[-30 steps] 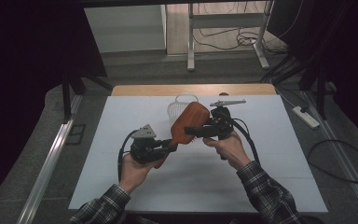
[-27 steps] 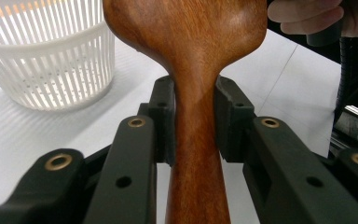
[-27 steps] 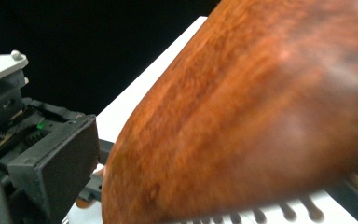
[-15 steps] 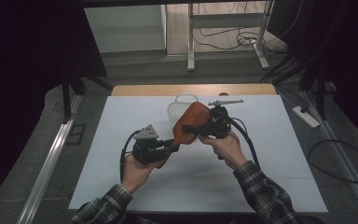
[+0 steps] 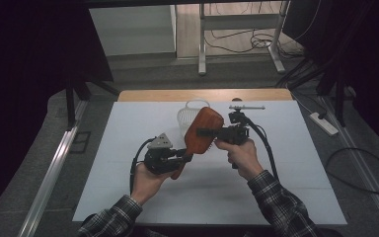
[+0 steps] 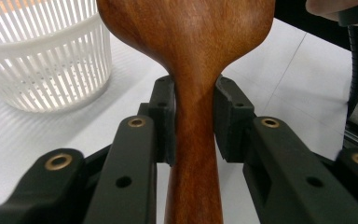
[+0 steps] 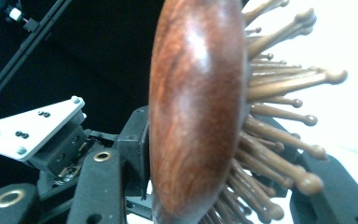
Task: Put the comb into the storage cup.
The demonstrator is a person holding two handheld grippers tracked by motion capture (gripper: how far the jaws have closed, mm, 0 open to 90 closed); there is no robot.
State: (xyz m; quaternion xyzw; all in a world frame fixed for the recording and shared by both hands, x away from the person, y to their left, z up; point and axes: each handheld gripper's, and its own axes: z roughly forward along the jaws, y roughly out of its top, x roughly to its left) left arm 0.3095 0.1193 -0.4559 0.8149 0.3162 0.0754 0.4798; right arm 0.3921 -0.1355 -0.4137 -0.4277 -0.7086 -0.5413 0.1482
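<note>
Right now the wooden hairbrush (image 5: 203,132) is held up off the desk (image 5: 286,197), over its middle and toward the far edge, with its rounded back facing up and the head tilted toward the far side. In the right gripper view, its wooden bristle pins (image 7: 279,116) stick out to one side of the head.

Its narrow handle sits pinched between the pads of the left gripper (image 6: 195,123), which press on it from both sides. The right gripper (image 5: 202,132) reaches in from the right across the head; its jaws have just been closing with the head between them, one pad against the smooth back and the other on the pin side.

Just beyond the brush, near the desk's far edge, stands a white slotted basket (image 5: 190,116). A small stand with a crossbar (image 5: 244,109) sits to its right by the same edge.
</note>
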